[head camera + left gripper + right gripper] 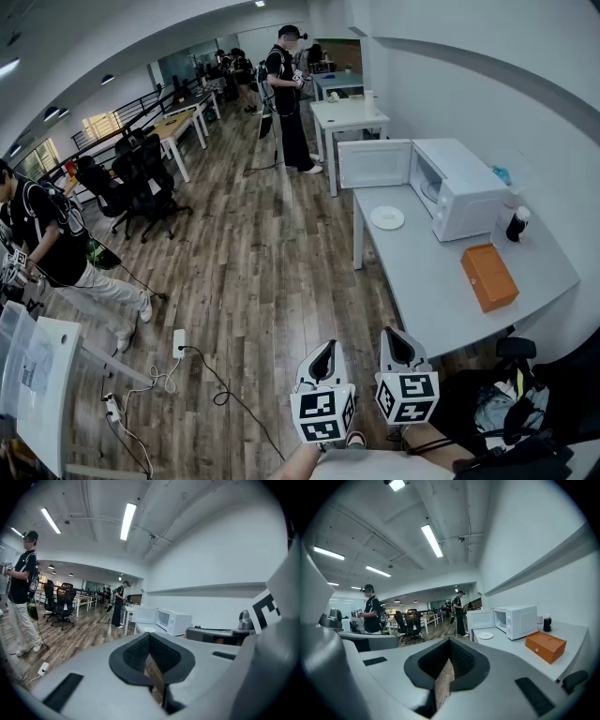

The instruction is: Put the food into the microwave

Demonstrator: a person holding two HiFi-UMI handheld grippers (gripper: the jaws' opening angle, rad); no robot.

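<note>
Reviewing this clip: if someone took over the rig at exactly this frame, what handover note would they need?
Left gripper: jaws together, nothing between them, held low and short of the table.
Right gripper: the same, right beside the left one.
Things: the white microwave stands on the grey table with its door swung open. A white plate lies in front of the door; it is too small to tell if it holds food. An orange box lies nearer, closed.
Done: the door is open.
Left: go to the table, pick up the food and set it inside the microwave.
</note>
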